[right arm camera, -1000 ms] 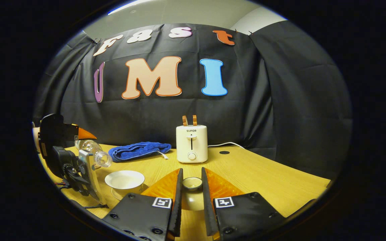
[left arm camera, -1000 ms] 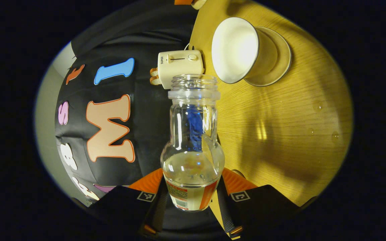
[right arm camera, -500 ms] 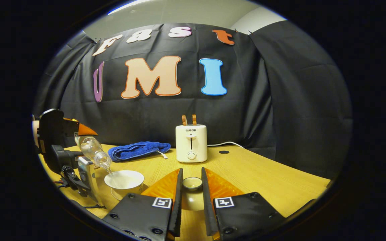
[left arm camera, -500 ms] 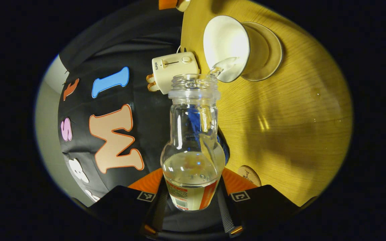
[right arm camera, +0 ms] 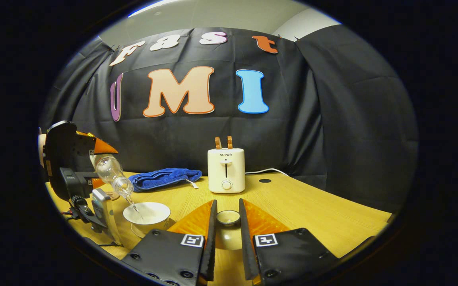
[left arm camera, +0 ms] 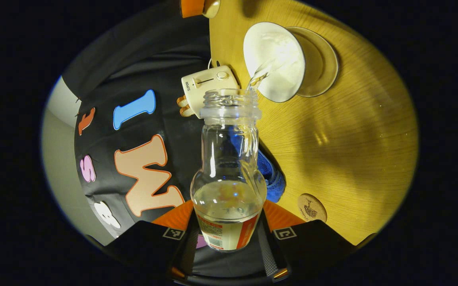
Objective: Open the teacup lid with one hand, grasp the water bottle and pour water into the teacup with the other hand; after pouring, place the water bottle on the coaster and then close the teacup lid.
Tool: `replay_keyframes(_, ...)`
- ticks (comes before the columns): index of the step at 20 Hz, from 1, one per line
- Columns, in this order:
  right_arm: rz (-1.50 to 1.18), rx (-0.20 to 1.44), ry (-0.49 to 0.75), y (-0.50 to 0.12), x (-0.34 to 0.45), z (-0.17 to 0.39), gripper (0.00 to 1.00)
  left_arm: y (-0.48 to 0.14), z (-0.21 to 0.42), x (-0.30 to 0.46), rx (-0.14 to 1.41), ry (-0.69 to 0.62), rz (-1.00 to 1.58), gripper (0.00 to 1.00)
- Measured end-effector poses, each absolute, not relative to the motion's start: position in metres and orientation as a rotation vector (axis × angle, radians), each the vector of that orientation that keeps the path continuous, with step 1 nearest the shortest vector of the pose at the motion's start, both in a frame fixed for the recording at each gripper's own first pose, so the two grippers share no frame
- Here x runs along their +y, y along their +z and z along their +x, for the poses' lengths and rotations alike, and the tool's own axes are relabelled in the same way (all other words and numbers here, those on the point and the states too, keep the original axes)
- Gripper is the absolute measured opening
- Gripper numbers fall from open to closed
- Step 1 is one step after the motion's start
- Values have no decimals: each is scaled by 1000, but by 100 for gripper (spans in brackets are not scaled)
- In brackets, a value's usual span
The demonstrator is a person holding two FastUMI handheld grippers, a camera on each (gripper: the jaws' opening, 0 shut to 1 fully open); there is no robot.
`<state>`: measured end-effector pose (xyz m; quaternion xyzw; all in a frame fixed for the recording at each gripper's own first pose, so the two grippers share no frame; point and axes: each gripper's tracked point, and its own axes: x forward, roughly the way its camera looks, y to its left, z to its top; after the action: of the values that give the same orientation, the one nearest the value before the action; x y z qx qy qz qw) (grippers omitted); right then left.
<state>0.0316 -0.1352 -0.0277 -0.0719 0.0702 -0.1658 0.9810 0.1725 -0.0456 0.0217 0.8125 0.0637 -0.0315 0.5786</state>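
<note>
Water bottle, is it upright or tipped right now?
Tipped: the water bottle slants mouth-down over the teacup, a thin stream running in.

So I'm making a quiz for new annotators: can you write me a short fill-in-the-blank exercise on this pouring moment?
1. Water runs from the tilted water bottle into the ____.
2. The right gripper holds the teacup's ____ between its fingers.
3. The teacup stands on a ____.
4. The blue towel lies beside the ____.

Missing words: teacup; lid; saucer; toaster
</note>
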Motion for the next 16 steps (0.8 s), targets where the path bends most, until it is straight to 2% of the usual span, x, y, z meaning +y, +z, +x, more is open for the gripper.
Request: replay_keyframes(16, -147, 141, -343, -27, -136, 31, 33, 57, 169, -64, 47, -13, 2045, 65)
